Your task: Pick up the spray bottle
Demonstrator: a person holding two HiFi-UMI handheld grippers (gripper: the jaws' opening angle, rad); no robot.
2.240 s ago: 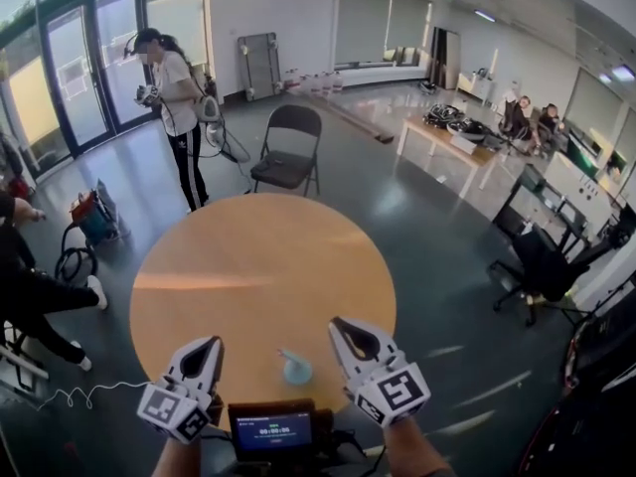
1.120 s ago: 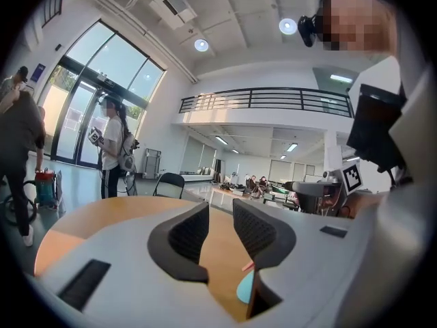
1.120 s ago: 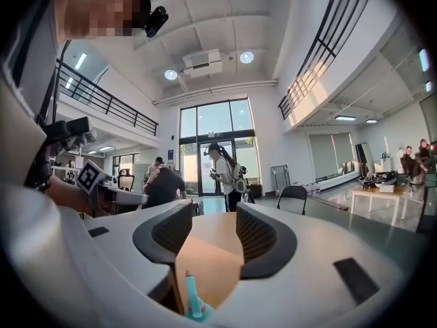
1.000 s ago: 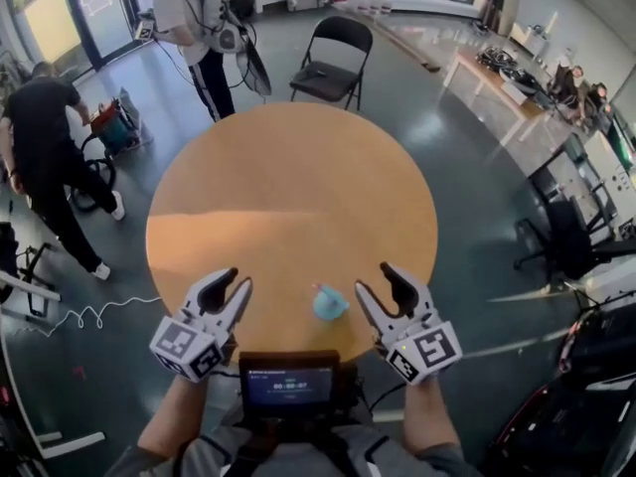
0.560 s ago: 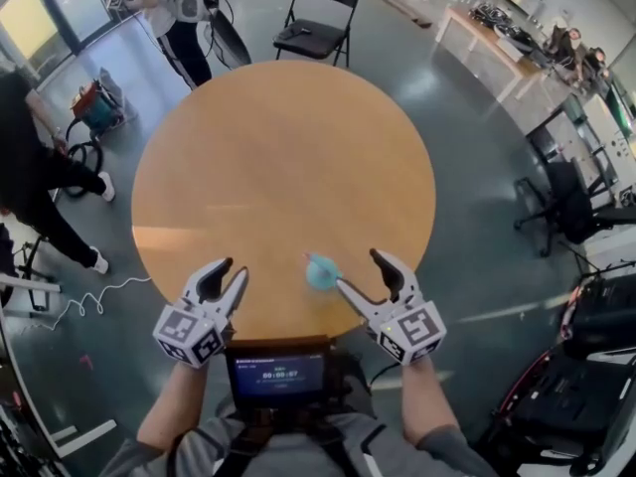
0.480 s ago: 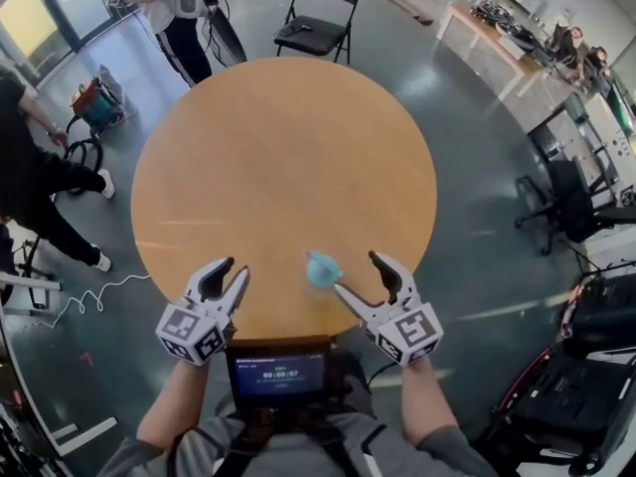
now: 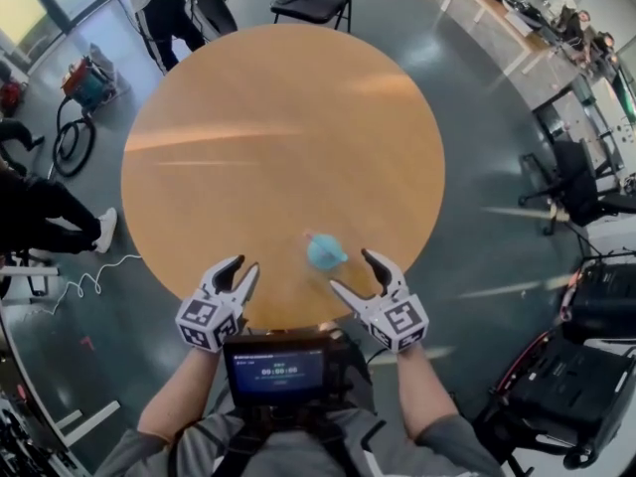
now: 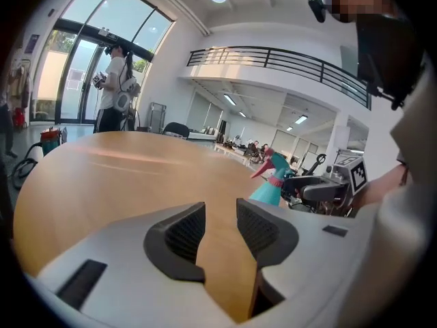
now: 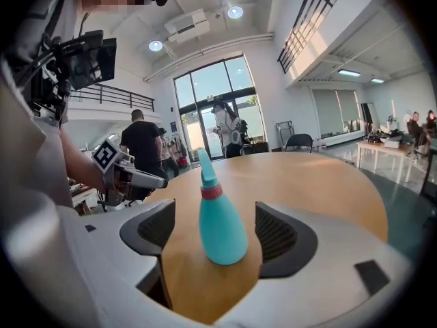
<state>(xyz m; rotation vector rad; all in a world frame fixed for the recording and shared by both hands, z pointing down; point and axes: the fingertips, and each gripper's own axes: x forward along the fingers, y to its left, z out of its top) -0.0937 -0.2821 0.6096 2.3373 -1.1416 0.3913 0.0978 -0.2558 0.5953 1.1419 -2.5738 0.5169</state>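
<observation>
Lining up your right tongs (image 7: 350,271), you have the teal spray bottle (image 7: 325,252) upright at lower centre of the bench (image 7: 278,117), framed between pads that are opening and not touching it. Ease forward until its wide body sits between them, then close squarely. Your left tongs (image 7: 241,266) stand apart, empty.
</observation>
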